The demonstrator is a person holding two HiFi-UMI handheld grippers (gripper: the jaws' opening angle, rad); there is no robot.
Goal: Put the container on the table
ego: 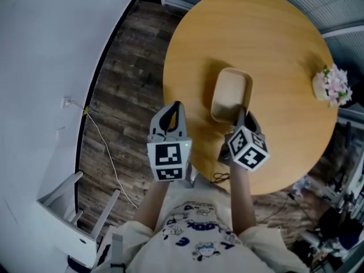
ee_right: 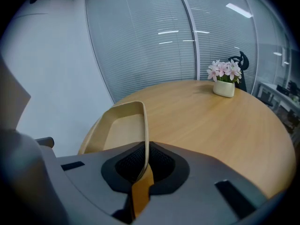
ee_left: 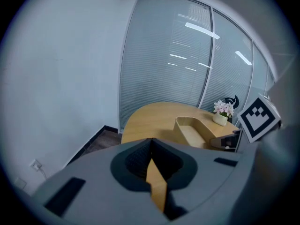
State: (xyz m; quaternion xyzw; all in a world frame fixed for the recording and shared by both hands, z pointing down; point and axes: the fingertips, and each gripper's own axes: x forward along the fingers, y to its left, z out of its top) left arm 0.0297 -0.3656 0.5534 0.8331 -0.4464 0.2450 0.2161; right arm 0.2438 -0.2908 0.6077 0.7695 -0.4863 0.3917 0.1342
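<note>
A beige, oblong, open container (ego: 230, 92) sits over the middle of the round wooden table (ego: 273, 38). I cannot tell whether its base rests on the top. My right gripper (ego: 242, 115) is shut on the container's near rim, and in the right gripper view the thin wall (ee_right: 119, 125) runs straight between the jaws of that gripper (ee_right: 144, 161). My left gripper (ego: 173, 110) hovers at the table's near left edge, shut and holding nothing. From the left gripper (ee_left: 151, 146), the container (ee_left: 194, 128) lies ahead to the right, with the right gripper (ee_left: 229, 139) at its end.
A small white pot of pink flowers (ego: 333, 87) stands at the table's right edge. White furniture (ego: 74, 209) and a cable (ego: 105, 147) are on the dark wood floor to the left. Clutter (ego: 335, 209) lies at lower right. Glass walls with blinds stand behind the table.
</note>
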